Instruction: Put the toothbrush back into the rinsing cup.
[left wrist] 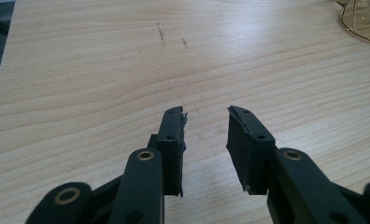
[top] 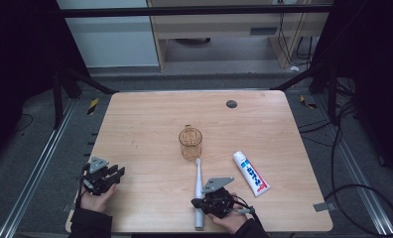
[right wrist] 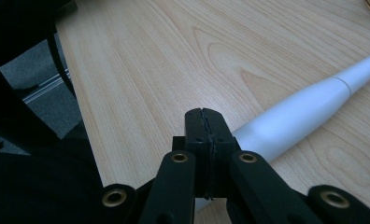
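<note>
A white electric toothbrush [top: 198,193] lies lengthwise near the table's front edge, its head toward an amber glass mug [top: 190,144] at the middle. A white toothpaste tube [top: 250,173] lies to the right of it. My right gripper [top: 198,202] is at the toothbrush handle, held by a hand. In the right gripper view its jaws [right wrist: 205,115] are pressed together with nothing between them, and the toothbrush handle [right wrist: 304,112] runs just beyond and under them. My left gripper [top: 116,174] rests at the front left, open [left wrist: 205,114] over bare wood. The mug's base [left wrist: 363,18] shows far off.
The wooden table [top: 150,119] has a small dark round cap [top: 231,103] near its far edge. Metal rails and cables run along the floor on both sides. The table's left edge [right wrist: 75,102] is close to my right gripper's jaws in its own view.
</note>
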